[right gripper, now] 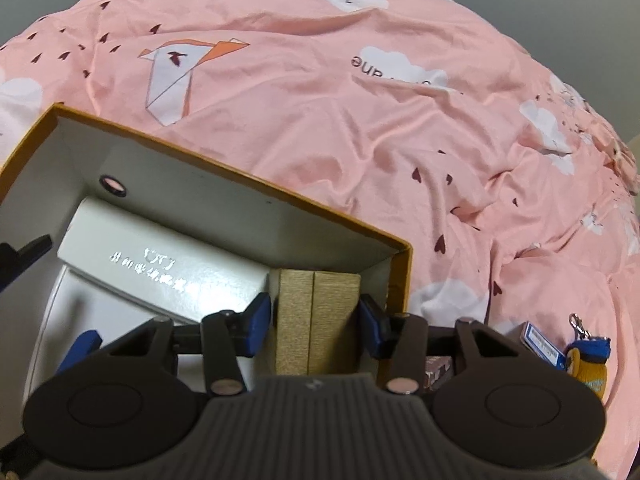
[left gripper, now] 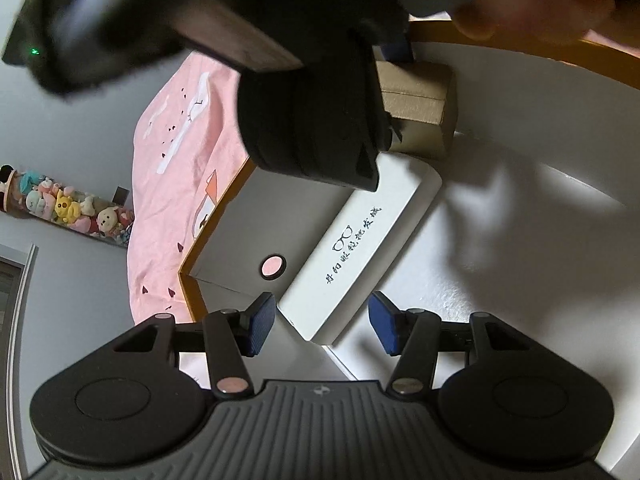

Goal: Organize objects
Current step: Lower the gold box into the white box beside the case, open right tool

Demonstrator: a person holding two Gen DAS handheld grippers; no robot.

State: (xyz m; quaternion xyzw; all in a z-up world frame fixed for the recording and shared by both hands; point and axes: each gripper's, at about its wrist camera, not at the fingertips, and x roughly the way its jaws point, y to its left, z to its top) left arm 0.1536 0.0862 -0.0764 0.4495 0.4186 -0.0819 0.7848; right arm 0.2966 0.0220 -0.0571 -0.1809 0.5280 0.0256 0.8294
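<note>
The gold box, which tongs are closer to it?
Right. The right tongs straddle the gold box; the left tongs sit back, at the white case's far end.

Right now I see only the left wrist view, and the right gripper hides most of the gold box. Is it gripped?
Observer: It seems so: the right gripper has its pads against both sides of the gold box.
Operator: Where does the box stand?
Observer: Upright in the carton's corner, beside the white case.
Operator: Is anything outside the carton?
Observer: A blue-and-yellow keychain lies on the bedspread, outside the carton.
</note>
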